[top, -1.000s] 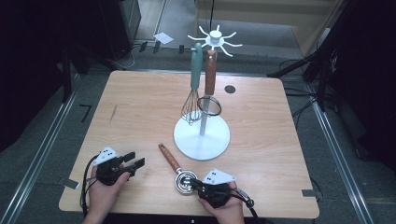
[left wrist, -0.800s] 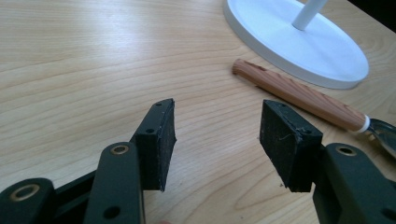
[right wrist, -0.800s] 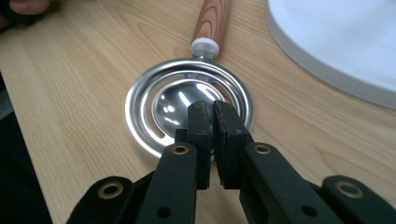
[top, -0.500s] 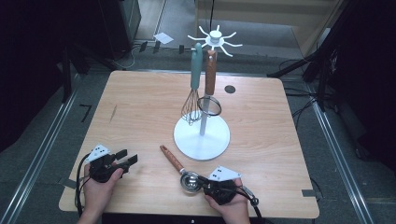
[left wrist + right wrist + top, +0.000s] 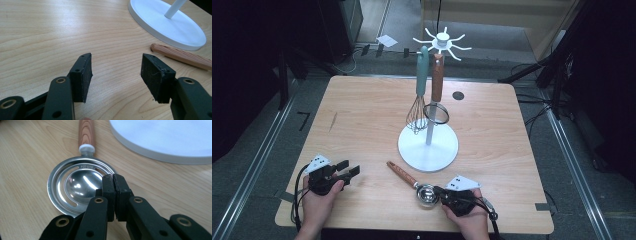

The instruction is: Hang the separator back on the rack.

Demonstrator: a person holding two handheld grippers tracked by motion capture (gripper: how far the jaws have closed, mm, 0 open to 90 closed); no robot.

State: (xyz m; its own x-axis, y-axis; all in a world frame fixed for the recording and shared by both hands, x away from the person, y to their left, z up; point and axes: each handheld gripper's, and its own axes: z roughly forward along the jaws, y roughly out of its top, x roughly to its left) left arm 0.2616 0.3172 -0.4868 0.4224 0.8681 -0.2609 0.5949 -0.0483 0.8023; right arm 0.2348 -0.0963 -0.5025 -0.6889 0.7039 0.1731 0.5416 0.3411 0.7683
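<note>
An egg separator lies on the wooden table (image 5: 362,115), with a slotted metal bowl (image 5: 427,194) (image 5: 75,185) and a wooden handle (image 5: 402,174) (image 5: 86,131) (image 5: 182,56). My right gripper (image 5: 438,192) (image 5: 114,178) is shut on the bowl's right rim; its jaws have just closed further, pads together over the thin metal. Near the front left, my left gripper (image 5: 349,169) (image 5: 116,65) is open above bare wood with nothing between its fingers. A white stand (image 5: 428,147) carries a teal-handled whisk (image 5: 422,85) and a brown-handled ring utensil (image 5: 437,82).
The stand's round base (image 5: 162,22) (image 5: 162,142) sits just beyond the separator's handle. A dark round spot (image 5: 458,95) marks the table's back right. Both hands rest near the front edge. Cables and a white sheet (image 5: 386,40) lie on the floor behind.
The right gripper has slid to the right, and the egg separator has moved with it. The left gripper has stayed almost where it was.
</note>
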